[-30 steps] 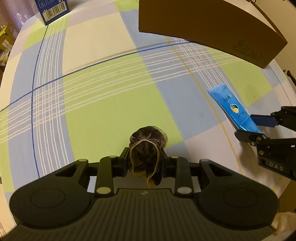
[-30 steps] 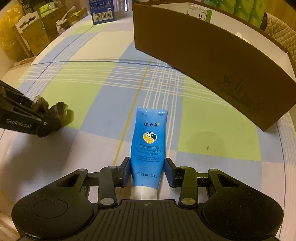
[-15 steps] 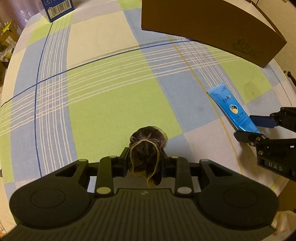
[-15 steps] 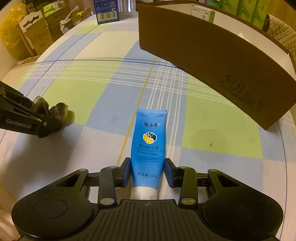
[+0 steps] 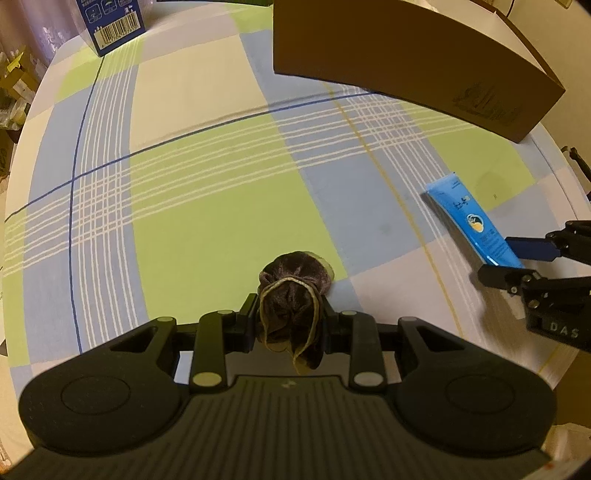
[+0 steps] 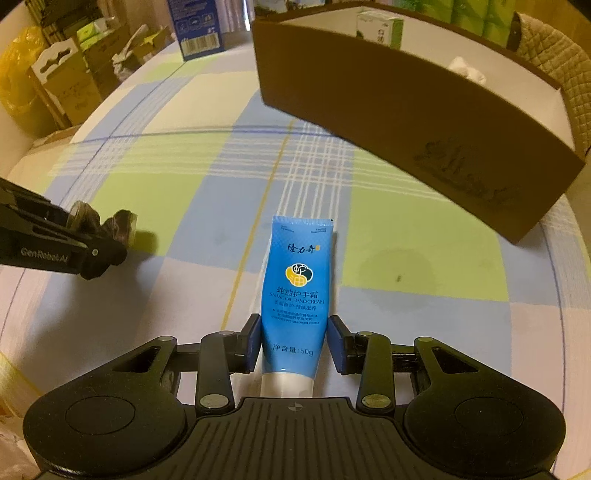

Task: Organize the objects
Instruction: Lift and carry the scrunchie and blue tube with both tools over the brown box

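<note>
Both grippers have drawn closer to the brown cardboard box, which fills more of each view than a second ago; their loads sit between the fingers as before. Clamped in the left gripper is a dark velvet scrunchie, its lower folds hanging out of sight behind the gripper body. The right gripper grasps a blue hand cream tube near its white cap end, and the cap itself is cut off by the gripper body. Whether the tube hangs above the checked tablecloth or touches it cannot be told. From the box, the tube lies on the near side, the scrunchie further off to the left. Inside the box only a small green-and-white carton and something white and crumpled show above the wall; the rest is hidden. A blue barcoded box stands at the cloth's far left edge, cropped at the top. Beyond it, stacked cartons fill the dim, yellow-lit room.
</note>
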`<state>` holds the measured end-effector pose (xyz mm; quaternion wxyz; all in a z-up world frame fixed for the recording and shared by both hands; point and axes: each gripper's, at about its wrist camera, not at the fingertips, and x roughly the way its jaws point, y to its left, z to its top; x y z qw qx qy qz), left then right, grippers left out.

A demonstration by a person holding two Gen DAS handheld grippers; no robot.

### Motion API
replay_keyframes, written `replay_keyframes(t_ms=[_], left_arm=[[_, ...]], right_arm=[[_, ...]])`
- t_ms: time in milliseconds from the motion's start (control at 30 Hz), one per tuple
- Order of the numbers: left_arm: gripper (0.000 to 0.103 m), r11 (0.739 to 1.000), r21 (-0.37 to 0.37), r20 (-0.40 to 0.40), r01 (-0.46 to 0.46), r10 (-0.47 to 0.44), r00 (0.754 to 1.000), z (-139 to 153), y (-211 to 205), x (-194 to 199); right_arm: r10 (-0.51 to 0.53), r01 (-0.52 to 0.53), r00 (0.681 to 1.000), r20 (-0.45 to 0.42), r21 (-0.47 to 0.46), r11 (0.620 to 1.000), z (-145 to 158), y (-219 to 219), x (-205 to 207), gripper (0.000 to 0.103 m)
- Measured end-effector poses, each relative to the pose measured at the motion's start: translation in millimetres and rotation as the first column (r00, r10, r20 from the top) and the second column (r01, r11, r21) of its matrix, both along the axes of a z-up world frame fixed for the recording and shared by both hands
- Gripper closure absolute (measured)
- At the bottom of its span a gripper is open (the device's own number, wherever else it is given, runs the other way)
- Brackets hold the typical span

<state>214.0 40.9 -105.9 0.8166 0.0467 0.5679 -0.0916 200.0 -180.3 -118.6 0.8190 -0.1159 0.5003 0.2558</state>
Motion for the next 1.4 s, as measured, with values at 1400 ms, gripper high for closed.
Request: replay_keyframes(t_ms=[1400], left_arm=[[0.076, 0.995, -0.037, 0.181, 0.087, -0.079, 0.980, 78.5, -55.7, 46.4]], right_arm=[[-0.099, 0.084, 0.992, 0.082, 0.163, 0.983, 89.7, -35.1, 38.3, 0.068]])
